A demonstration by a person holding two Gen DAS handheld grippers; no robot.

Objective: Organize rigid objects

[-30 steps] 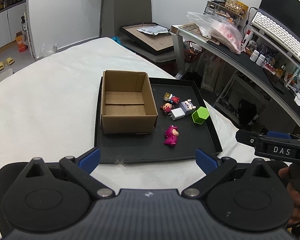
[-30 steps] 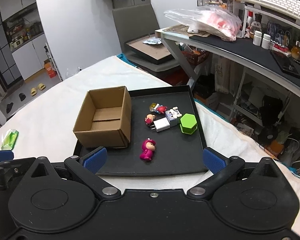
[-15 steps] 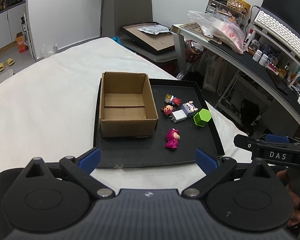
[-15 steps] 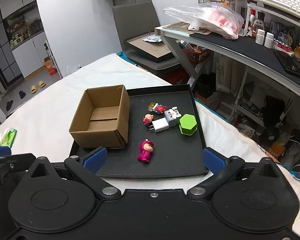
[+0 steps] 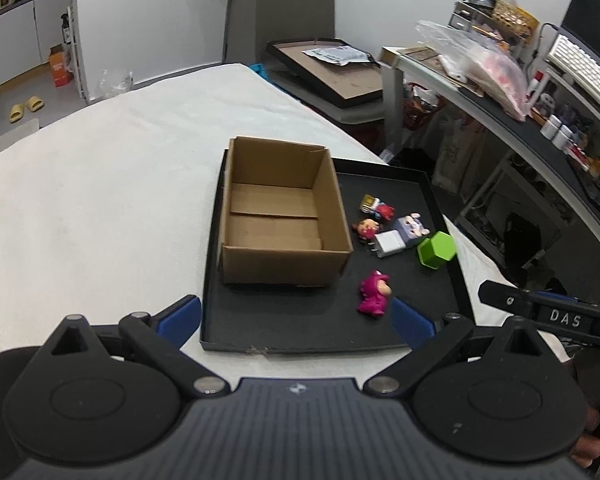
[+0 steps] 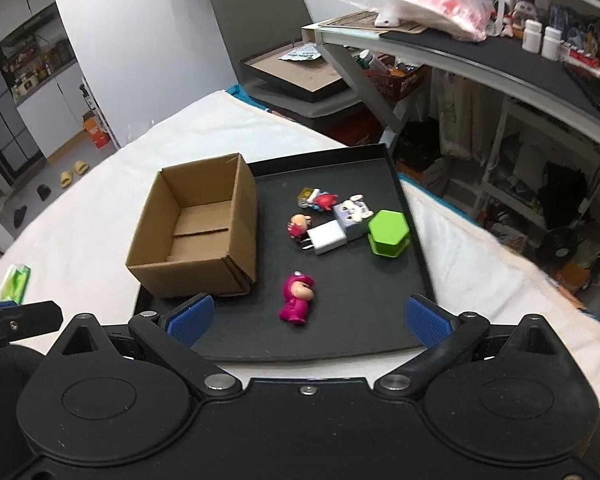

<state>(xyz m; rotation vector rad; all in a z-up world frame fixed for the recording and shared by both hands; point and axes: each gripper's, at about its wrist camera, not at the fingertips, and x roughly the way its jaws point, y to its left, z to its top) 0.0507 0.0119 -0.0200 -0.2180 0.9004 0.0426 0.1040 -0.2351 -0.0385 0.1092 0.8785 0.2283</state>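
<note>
Although both grippers were in position near the work area, nothing had yet been sorted. The white-covered table (image 5: 100, 184) carried a black tray (image 5: 380, 168), lying flat, with an open cardboard box (image 5: 280, 216) standing on its left part. The box interior showed only bare cardboard flaps: empty as far as both views revealed.

All six small items lay loose on the tray, to the right of the box. Largest was the green hexagonal block (image 6: 388, 232), near the tray's right rim. Just beside it sat the grey rabbit cube (image 6: 354, 212), touching the white charger plug (image 6: 326, 236). The pink figure (image 6: 298, 298) lay alone on its side, nearest the grippers, apart from the cluster. Smallest were the brown-headed figurine (image 6: 298, 225), beside the plug's prongs, and the red-and-yellow toy (image 6: 318, 199) at the far end.

Left gripper (image 5: 296, 320): fingers spread wide, holding nothing, hovering over the tray's near edge. Right gripper (image 6: 308, 320): likewise spread wide and empty, with the pink figure framed between its blue pads (image 6: 190, 318).

Judgement: task at its start; zero of six items boxed. The pink figure looked the likeliest first pick for the right gripper.
</note>
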